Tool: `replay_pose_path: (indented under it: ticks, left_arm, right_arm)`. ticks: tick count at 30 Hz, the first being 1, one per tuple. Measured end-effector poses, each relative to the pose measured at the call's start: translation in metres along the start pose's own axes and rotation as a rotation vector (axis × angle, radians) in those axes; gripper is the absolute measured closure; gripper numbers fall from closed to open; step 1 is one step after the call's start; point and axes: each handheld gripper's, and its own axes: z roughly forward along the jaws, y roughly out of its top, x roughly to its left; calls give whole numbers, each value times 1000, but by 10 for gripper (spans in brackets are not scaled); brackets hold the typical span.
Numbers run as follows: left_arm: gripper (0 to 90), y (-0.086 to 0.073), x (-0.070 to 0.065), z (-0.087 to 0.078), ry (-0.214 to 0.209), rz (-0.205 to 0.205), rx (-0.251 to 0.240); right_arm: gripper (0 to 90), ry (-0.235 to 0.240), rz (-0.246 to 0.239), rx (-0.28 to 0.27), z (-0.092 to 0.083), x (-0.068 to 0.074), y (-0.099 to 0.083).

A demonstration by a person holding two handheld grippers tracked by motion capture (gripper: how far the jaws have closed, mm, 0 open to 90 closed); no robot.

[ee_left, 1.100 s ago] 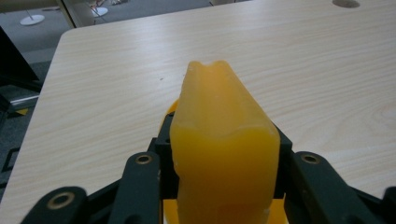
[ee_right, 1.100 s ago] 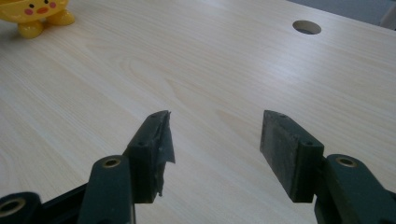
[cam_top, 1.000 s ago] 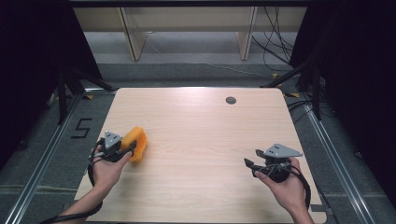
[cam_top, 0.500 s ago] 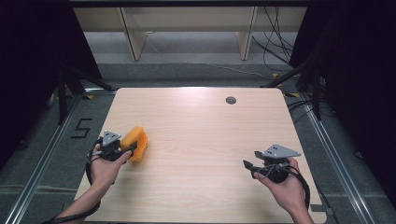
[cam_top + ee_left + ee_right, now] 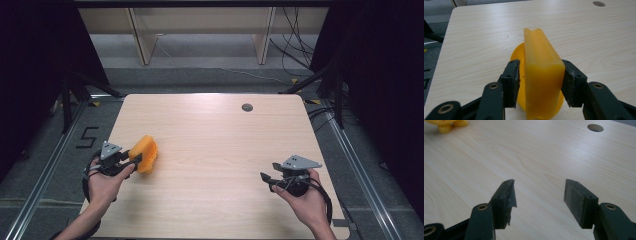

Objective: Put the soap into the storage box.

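Nothing has shifted: left tongs point(image 5: 540, 85) stay clamped on the orange toy point(image 5: 541, 82); right tongs point(image 5: 539, 202) gape empty.

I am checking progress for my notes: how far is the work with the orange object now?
Done: the left gripper has closed on the orange object, near the table's left edge. In hand: holding it, its base seemingly on the wood. Left: moving it somewhere; the right gripper waits open, apart.

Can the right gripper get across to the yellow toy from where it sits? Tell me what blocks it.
Probably yes. The right gripper has its fingers open, with bare table between it and the yellow toy. But the left gripper is clamped on the toy, so only its far side is free.
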Motion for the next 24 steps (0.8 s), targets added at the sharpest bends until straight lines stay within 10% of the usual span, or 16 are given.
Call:
replay_pose_path:
  ticks: [15,24]
  left_arm:
    - [479,10,-2,-1,30,46,13]
    - [355,28,-2,16,20,82,177]
  right_arm:
    - [413,13,38,22,1,3,-1]
    - [407,19,37,37,3,3,-1]
